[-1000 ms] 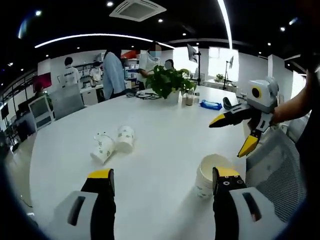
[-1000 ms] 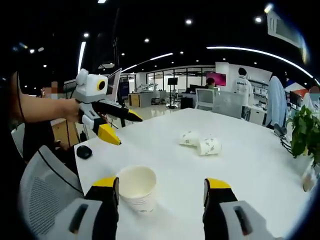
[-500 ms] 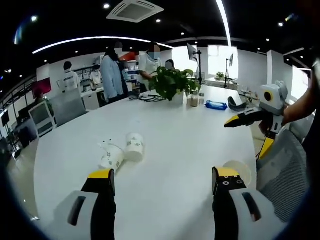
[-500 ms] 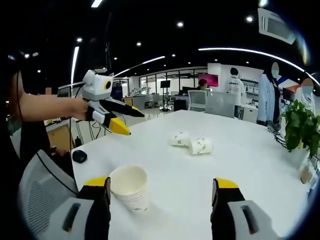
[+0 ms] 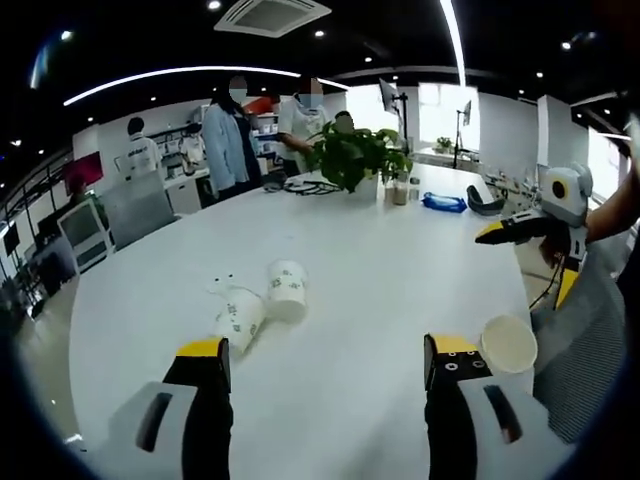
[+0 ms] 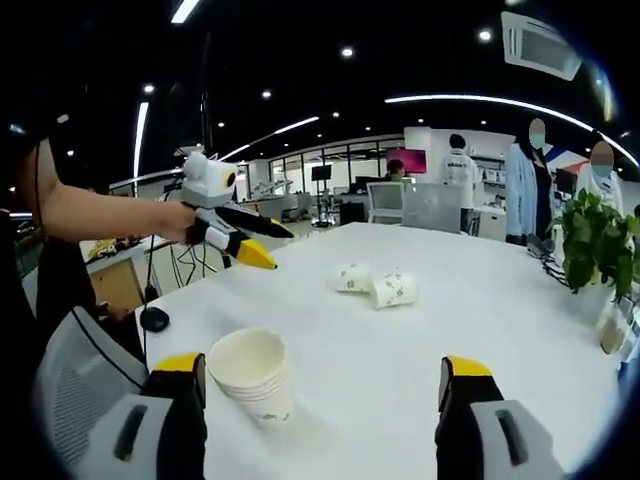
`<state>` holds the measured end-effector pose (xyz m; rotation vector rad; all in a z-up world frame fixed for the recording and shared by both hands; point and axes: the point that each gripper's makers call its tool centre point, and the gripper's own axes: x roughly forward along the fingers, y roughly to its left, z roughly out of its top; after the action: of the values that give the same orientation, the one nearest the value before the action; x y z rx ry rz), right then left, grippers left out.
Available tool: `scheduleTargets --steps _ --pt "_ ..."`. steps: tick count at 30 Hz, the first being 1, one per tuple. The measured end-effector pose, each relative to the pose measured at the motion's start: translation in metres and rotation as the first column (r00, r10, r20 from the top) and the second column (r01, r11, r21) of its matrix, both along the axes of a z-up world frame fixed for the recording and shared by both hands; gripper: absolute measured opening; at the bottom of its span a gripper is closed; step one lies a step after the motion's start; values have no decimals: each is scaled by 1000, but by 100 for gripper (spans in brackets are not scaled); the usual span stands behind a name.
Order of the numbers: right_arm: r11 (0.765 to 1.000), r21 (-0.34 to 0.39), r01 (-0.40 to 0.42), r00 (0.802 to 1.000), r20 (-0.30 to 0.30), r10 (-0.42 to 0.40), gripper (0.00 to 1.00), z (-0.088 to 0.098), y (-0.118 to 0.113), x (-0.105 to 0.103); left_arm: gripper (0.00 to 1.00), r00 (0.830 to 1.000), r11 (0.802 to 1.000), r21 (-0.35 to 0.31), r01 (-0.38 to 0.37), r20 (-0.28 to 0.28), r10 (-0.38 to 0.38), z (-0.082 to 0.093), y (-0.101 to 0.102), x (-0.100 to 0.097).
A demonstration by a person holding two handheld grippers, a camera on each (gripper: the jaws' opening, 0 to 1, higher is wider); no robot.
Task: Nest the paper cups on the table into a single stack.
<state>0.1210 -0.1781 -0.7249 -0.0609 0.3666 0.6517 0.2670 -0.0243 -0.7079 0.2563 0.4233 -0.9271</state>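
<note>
Flanking loose cups (image 5: 262, 305): perhaps plant (image 5: 352, 155).

We have swung the left gripper (image 5: 325, 362) away from the stack of upright cups (image 5: 508, 345), which now sits beyond its right jaw. Our right gripper (image 6: 320, 380) has spread its jaws a little wider.
</note>
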Motion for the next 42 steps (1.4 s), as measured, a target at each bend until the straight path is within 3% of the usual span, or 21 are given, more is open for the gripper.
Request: scheduleTargets --steps 22,30,36,42 --pt "997 25 76 997 -26 -75 99 -11 -14 0 75 999 999 12 -40 -14 40 -23 3 61" --pt "995 45 89 996 -33 -88 98 -13 -14 1 73 997 998 17 -63 -35 63 -41 9 96" --pt "993 42 110 993 -36 -108 97 -17 -18 -1 73 995 996 52 -78 -63 81 -60 7 102" --pt "990 57 128 991 -57 -124 97 -20 -21 -6 72 995 995 67 -80 -61 84 -67 5 109"
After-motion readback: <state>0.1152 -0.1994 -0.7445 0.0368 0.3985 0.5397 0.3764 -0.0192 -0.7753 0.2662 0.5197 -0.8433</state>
